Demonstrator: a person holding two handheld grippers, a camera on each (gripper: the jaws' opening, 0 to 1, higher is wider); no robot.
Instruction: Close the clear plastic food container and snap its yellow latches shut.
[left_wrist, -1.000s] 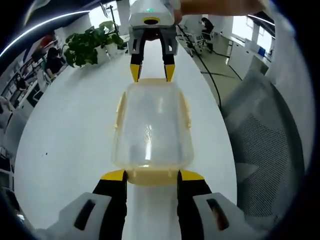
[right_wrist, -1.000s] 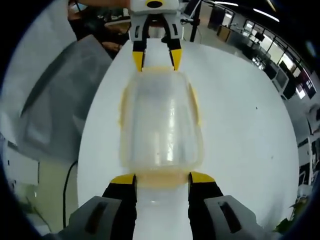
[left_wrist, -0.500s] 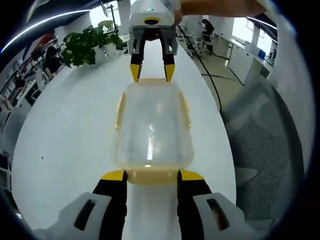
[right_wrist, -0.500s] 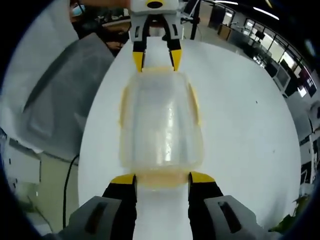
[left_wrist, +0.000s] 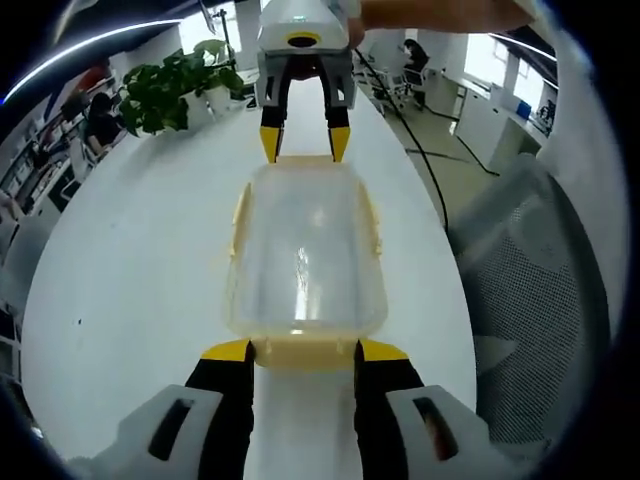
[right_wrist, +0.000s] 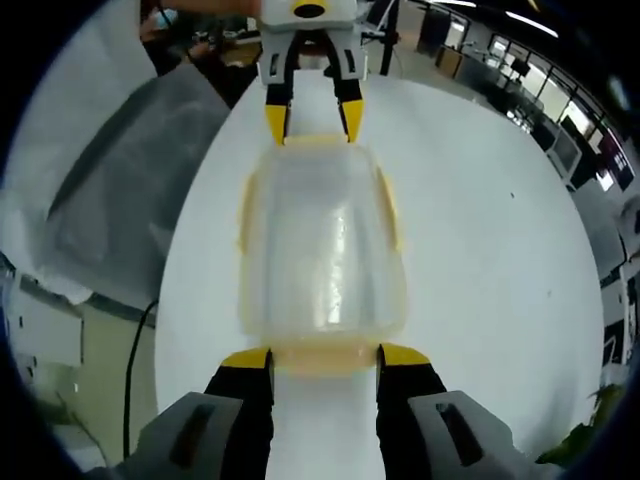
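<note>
The clear plastic container (left_wrist: 305, 250) lies lid-on along the white table (left_wrist: 130, 260), with yellow latches on its long sides (left_wrist: 240, 215) and ends. My left gripper (left_wrist: 305, 352) is open at the near end, its jaws either side of the yellow end latch (left_wrist: 305, 345). My right gripper (left_wrist: 304, 147) faces it at the far end, also open. In the right gripper view the container (right_wrist: 322, 250) runs from my right gripper (right_wrist: 324, 357) to my left gripper (right_wrist: 313, 122), each straddling an end latch. Whether the latches are snapped down is not clear.
A potted plant (left_wrist: 170, 95) stands at the table's far left. A grey mesh chair (left_wrist: 530, 260) sits beside the table's right edge, and the chair (right_wrist: 110, 200) is on the left in the right gripper view. A hand (left_wrist: 440, 12) holds the right gripper.
</note>
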